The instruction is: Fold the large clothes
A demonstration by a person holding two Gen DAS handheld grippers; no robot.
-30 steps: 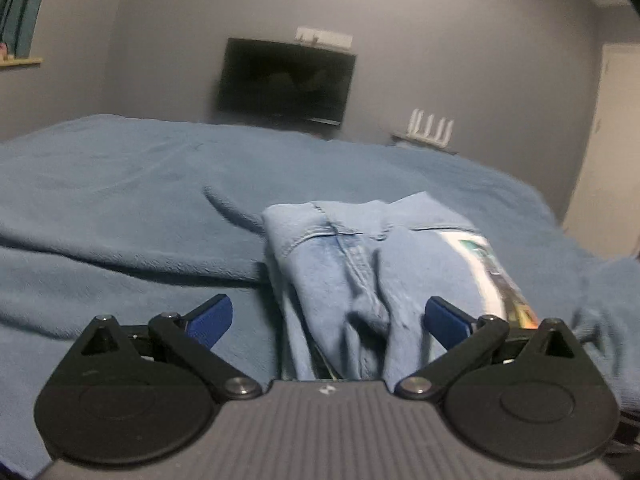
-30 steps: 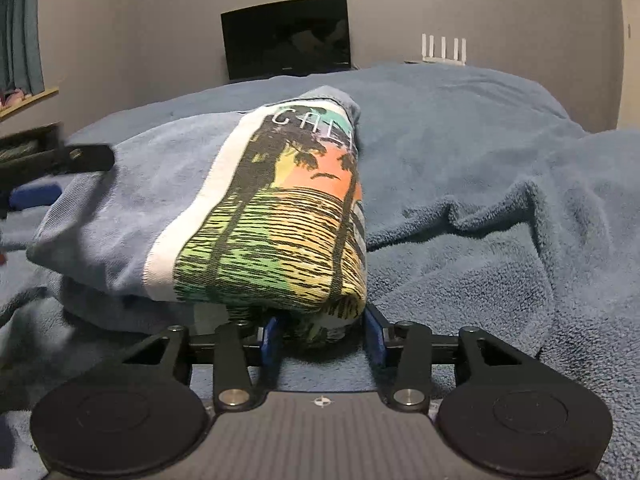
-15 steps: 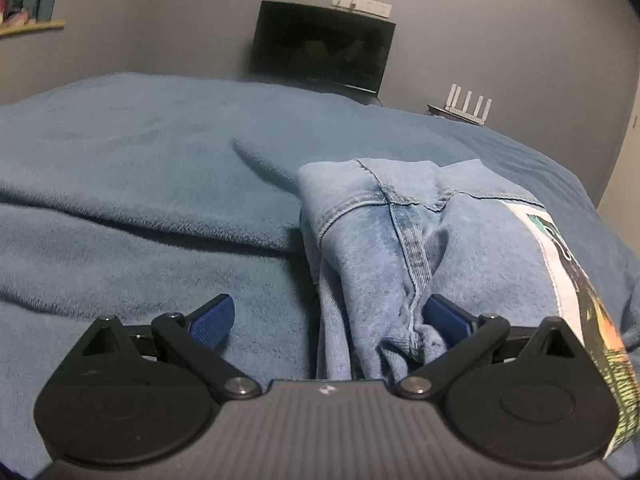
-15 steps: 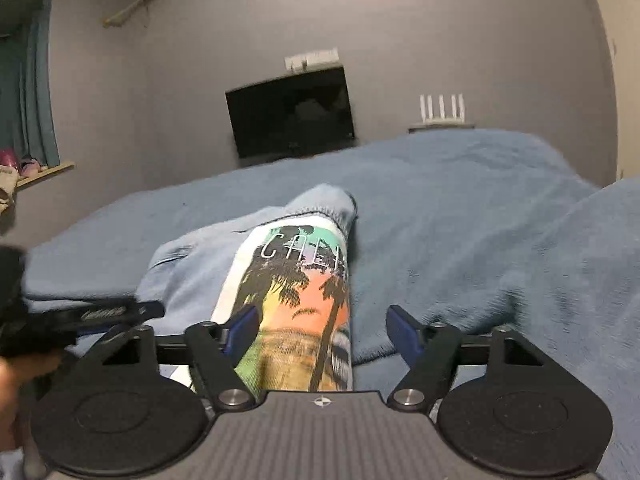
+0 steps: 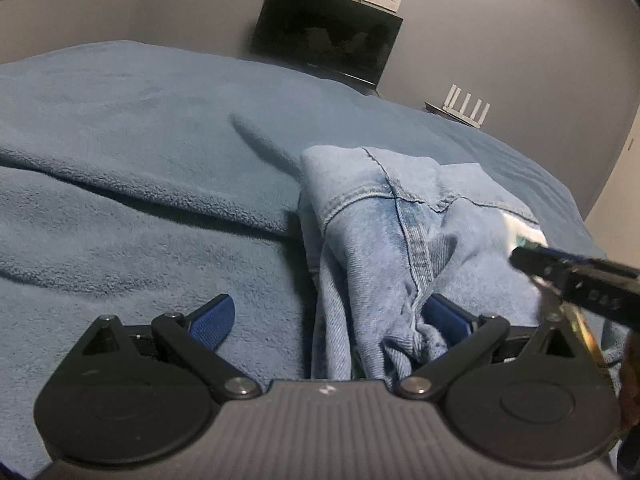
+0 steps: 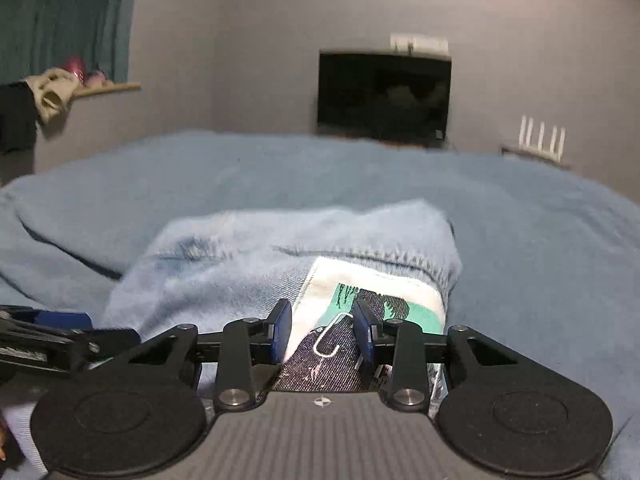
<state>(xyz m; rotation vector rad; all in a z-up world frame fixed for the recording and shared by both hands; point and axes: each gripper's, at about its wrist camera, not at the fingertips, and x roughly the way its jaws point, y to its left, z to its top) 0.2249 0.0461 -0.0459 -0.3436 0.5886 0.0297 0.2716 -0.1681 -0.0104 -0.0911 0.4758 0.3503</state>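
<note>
A folded light-blue denim garment (image 5: 384, 236) with a printed palm-tree patch lies on the blue blanket (image 5: 140, 152). My left gripper (image 5: 328, 316) is open, its right pad (image 5: 448, 316) against the denim's near fold, its left pad on the blanket side. In the right wrist view the same garment (image 6: 280, 256) lies just ahead, patch (image 6: 380, 300) nearest. My right gripper (image 6: 322, 330) sits above the patch with its jaws partly closed and a gap between the pads; nothing is clamped. The right gripper's side also shows in the left wrist view (image 5: 576, 276).
A dark TV (image 6: 384, 96) hangs on the grey wall, with a white router (image 6: 540, 136) on a shelf to its right. A shelf with clothes (image 6: 52, 88) and a teal curtain are at left. The blanket has raised folds at left (image 5: 120, 200).
My right gripper has let go of the garment, lifted and swung over the top of the bundle; its jaws opened wide and have since narrowed. My left gripper moved closer to the denim.
</note>
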